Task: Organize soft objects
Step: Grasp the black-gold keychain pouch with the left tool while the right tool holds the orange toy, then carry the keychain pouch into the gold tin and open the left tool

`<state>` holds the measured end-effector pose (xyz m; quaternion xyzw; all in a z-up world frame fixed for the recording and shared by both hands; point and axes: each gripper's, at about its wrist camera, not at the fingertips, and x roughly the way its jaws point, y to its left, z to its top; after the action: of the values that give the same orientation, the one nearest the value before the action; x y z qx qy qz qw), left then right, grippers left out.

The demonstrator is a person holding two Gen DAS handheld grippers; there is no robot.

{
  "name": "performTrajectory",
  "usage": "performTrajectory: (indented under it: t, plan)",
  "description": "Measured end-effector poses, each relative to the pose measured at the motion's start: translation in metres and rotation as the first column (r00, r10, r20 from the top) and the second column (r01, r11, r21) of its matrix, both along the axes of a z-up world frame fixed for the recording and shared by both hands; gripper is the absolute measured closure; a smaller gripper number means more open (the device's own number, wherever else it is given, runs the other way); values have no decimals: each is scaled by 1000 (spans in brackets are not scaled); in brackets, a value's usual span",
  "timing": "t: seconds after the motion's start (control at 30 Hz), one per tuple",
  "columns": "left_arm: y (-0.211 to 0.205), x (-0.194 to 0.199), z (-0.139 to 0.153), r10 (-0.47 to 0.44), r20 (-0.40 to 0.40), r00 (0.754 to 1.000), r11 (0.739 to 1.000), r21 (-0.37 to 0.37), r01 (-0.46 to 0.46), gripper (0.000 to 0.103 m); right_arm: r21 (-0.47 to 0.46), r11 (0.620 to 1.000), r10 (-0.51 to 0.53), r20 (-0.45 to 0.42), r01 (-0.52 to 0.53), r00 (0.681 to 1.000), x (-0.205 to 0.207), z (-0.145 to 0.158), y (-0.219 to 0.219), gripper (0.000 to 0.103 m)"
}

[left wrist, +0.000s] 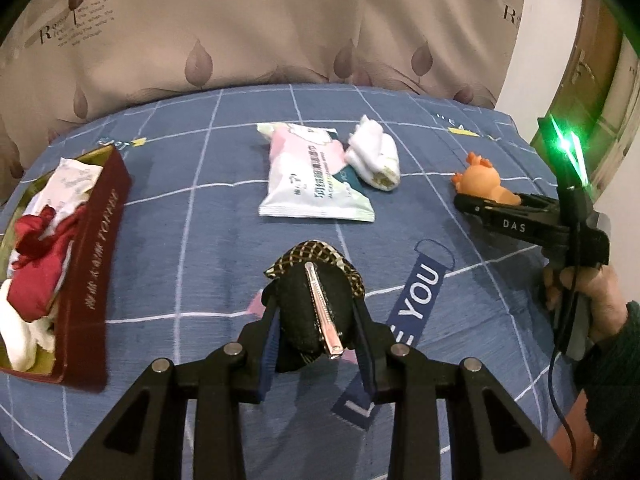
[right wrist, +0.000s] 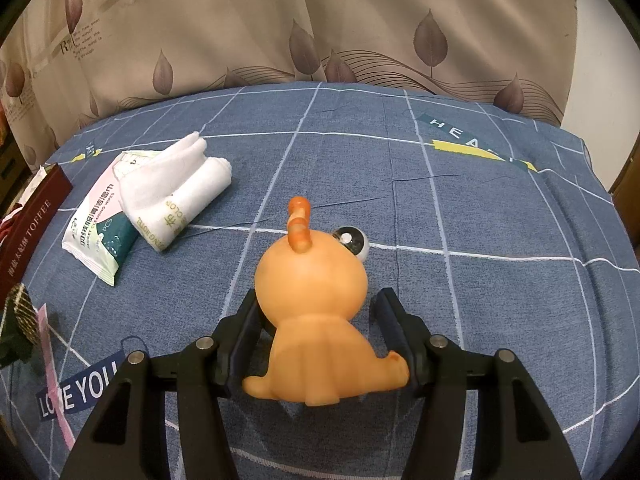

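Your left gripper (left wrist: 316, 312) is clamped on the black hair clip (left wrist: 310, 308), held just above the blue checked sheet (left wrist: 200, 240), with the red box (left wrist: 86, 284) of soft things at nine o'clock. Your right gripper (right wrist: 320, 344) pinches the orange toy (right wrist: 316, 316); the wipes pack (right wrist: 100, 224) and white towel (right wrist: 176, 196) lie at ten o'clock from it.

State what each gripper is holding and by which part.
Left gripper is shut on the black bow hair clip, pads on its fabric sides. Right gripper is shut on the orange toy, at its lower body.
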<state>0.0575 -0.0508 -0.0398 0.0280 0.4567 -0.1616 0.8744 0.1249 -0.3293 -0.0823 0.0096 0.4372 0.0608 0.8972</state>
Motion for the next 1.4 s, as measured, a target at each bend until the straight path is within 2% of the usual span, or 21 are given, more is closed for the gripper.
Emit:
performTrajectory:
  t: [0.23,0.53,0.67,0.8,0.97,1.2,1.4]
  plan:
    - [18,-5,14,10,30,1000,1000,0,-10,69,2,1000,-1,0,1,1000,0,0,0,46]
    - [54,-18,25,80,66,995,997,-3,-80,69,0,1000,-1,0,1,1000,0,0,1,46]
    - [72,-24,40,119,131,984,992,28,-123,69,0,1000,-1,0,1,1000,0,0,1,46]
    - [95,-25,61,157,176,972,986,23,-164,69,0,1000,-1,0,1,1000,0,0,0,46]
    - [134,-17,89,232,231,945,968,36,-247,69,0,1000,-1,0,1,1000,0,0,0,46]
    - [198,15,109,363,209,908,929,-2,-371,69,-1,1000,-1,0,1,1000,0,0,1,46]
    - [229,45,113,408,168,897,912,-36,-408,69,-1,1000,-1,0,1,1000,0,0,1,46]
